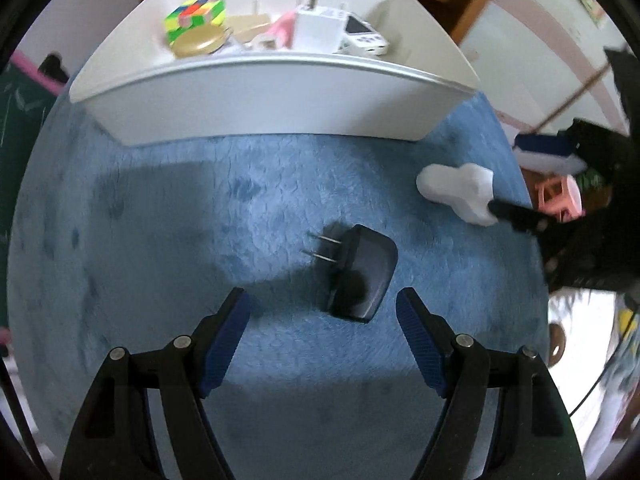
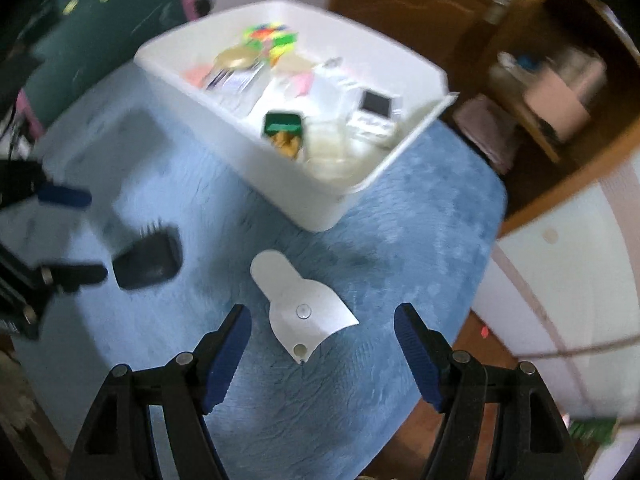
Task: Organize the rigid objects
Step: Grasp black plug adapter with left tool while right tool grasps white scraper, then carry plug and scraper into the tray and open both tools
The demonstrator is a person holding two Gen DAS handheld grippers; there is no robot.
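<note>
A blue fuzzy cloth covers the counter. At the top of the left wrist view sits a white bin holding a colourful cube and other small items. A black plug adapter lies on the cloth at centre frame, just above the left tool, whose jaws stand apart, empty. In the right wrist view, a white flat piece lies at lower centre, above the right tool, also gaping and holding nothing.
</note>
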